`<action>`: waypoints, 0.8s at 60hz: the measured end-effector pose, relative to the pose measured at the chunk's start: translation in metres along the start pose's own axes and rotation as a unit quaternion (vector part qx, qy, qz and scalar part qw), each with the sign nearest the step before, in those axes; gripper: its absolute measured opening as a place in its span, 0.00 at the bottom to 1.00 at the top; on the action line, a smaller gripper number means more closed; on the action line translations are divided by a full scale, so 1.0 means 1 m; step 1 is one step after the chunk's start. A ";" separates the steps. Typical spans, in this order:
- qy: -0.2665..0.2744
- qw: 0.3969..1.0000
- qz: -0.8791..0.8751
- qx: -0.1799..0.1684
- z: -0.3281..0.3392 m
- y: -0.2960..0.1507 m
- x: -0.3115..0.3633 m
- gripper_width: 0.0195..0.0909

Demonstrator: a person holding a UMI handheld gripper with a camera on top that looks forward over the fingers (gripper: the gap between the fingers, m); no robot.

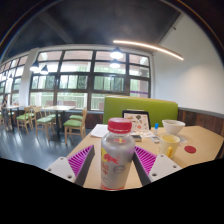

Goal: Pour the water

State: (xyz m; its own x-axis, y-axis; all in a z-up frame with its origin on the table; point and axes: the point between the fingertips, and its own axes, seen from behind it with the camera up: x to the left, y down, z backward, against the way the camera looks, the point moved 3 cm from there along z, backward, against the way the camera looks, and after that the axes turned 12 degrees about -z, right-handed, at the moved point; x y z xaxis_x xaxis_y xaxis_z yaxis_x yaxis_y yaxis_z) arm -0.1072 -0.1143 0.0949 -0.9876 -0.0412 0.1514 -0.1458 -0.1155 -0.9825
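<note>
A clear plastic bottle (117, 158) with a pink cap and a red-and-grey label stands upright between my fingers, filling the gap. My gripper (117, 150) is shut on the bottle, with the magenta pads (84, 157) pressing its two sides. Its base hangs at the near edge of a light wooden table (200, 140). Beyond the right finger a small yellow cup (168, 143) stands on the table, and a white bowl (173, 126) sits behind it.
A framed picture (137, 121) and papers (100, 130) lie at the table's far side. A red disc (190, 150) rests at the right. A green sofa back (140, 106) stands behind the table, with chairs and tables (74, 122) off to the left by the windows.
</note>
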 end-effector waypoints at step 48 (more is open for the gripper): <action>-0.068 0.979 -0.193 0.019 -0.054 -0.019 -0.034 0.26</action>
State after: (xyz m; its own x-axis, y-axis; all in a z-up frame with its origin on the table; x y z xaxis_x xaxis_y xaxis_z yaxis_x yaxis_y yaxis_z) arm -0.0742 -0.0574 0.1028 -0.8425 -0.1184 0.5256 -0.5012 -0.1856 -0.8452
